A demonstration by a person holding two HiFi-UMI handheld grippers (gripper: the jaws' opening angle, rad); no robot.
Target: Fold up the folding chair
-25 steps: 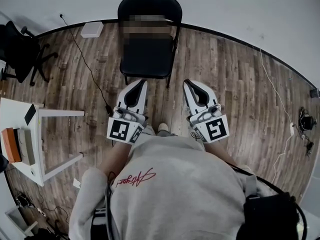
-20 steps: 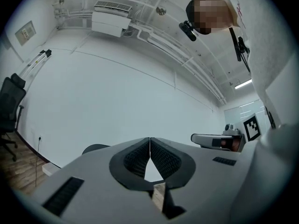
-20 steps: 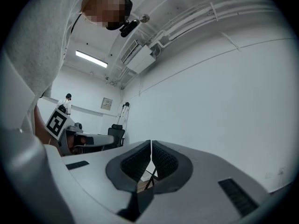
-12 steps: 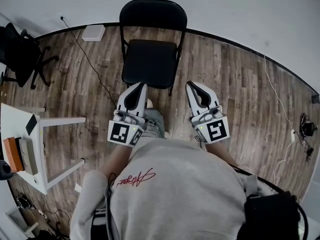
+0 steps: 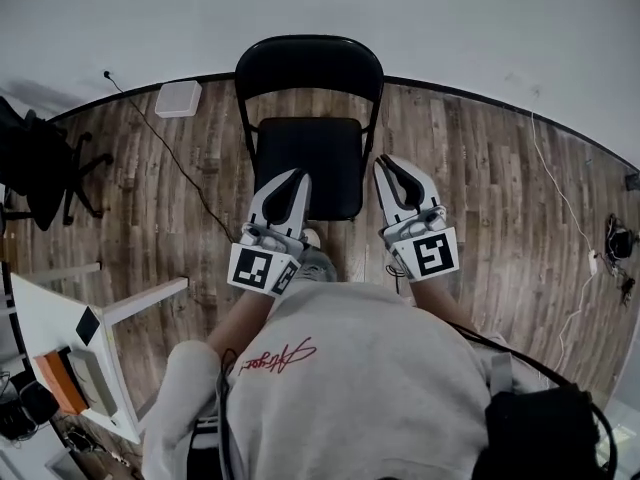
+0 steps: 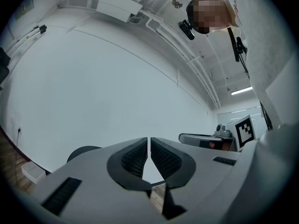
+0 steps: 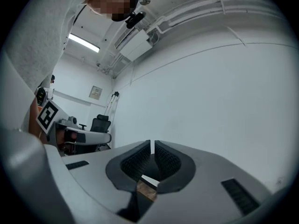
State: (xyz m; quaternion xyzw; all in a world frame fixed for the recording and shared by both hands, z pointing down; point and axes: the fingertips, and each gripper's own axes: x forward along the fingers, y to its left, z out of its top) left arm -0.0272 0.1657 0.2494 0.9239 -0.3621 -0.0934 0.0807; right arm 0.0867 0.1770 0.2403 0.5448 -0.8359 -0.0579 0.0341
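Note:
A black folding chair [image 5: 308, 148] stands unfolded on the wood floor against the white wall, its seat toward me. In the head view my left gripper [image 5: 297, 175] hovers over the seat's front left part, shut and empty. My right gripper [image 5: 385, 162] hangs beside the seat's right edge, also shut with nothing in it. In the left gripper view the left gripper [image 6: 148, 140] shows closed jaws against the white wall, with the chair's backrest [image 6: 83, 151] peeking at the left. The right gripper [image 7: 152, 144] shows closed jaws in its own view.
A white table [image 5: 70, 328] with an orange item and a dark device stands at the left. A black office chair [image 5: 40, 163] sits at the far left. A white box [image 5: 178, 99] and a cable [image 5: 170, 153] lie by the wall. Cables trail along the right floor [image 5: 560, 188].
Both grippers have moved forward to the chair, from short of its front legs to over and beside the seat. The table has slid lower in the head view.

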